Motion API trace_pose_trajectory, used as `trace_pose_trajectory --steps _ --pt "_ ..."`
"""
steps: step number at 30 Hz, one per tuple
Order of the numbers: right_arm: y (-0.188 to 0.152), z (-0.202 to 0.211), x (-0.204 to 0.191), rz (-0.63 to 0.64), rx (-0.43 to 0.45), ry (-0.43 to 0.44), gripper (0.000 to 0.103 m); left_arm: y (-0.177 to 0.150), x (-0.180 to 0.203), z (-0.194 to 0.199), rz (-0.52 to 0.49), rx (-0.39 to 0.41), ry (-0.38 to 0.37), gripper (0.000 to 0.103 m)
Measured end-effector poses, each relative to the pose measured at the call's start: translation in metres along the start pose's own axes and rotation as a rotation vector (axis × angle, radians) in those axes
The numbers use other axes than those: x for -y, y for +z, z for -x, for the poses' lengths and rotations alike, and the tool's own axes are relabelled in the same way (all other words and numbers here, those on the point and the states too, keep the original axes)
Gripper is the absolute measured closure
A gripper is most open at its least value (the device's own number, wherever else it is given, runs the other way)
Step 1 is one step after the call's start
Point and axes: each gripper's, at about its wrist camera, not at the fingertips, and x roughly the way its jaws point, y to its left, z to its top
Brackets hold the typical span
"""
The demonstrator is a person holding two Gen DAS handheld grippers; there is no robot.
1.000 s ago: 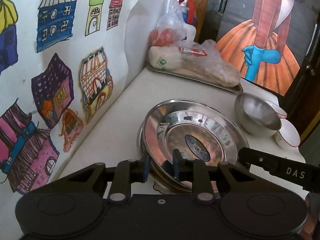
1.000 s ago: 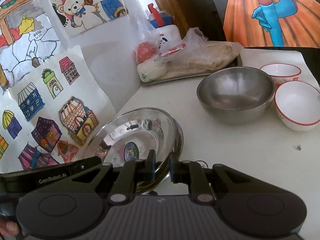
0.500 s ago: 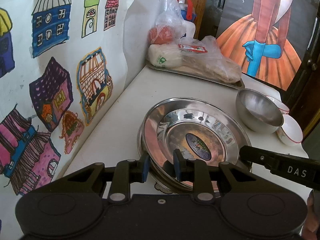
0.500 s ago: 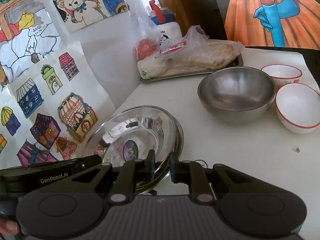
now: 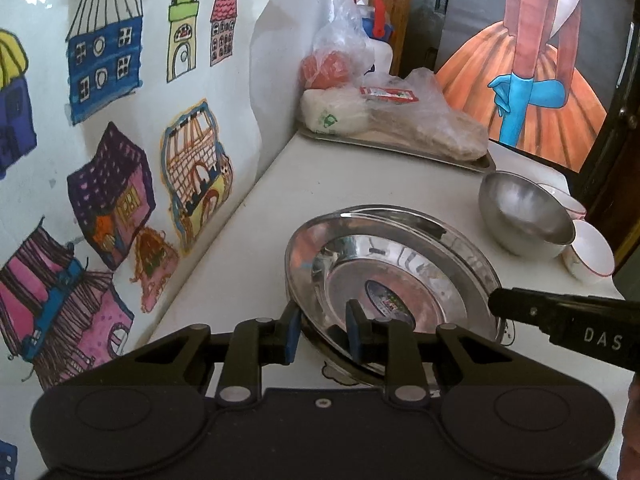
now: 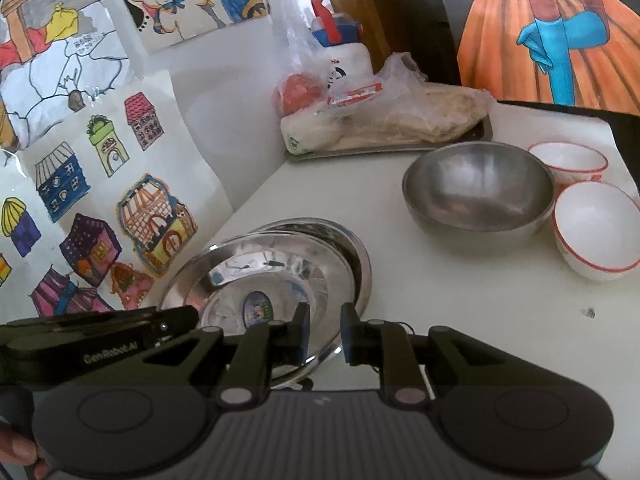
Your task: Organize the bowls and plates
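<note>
A shiny steel plate with a round sticker lies stacked on another steel plate on the white counter; it also shows in the right wrist view. My left gripper stands open astride the plate's near-left rim. My right gripper stands open astride its near-right rim. A steel bowl sits to the right, with two white red-rimmed bowls beyond it. The steel bowl also shows in the left wrist view.
A steel tray with plastic-bagged food and a white bottle stands at the back by the wall. Children's drawings cover the wall at left. The counter's right edge lies just past the white bowls.
Both grippers have opened wider around the top plate's rim. The plate now lies lower and flatter on the one beneath it.
</note>
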Motion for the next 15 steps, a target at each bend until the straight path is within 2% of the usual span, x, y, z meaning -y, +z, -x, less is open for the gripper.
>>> trace_pose_trajectory --steps 11,15 --pt "-0.0032 0.0011 0.0029 -0.014 -0.004 0.004 0.082 -0.006 -0.0021 0.0003 -0.001 -0.006 0.006 0.075" --pt "-0.0041 0.0039 0.0032 -0.021 0.003 0.012 0.081 -0.0068 -0.0017 0.0025 -0.001 0.0 0.008 0.069"
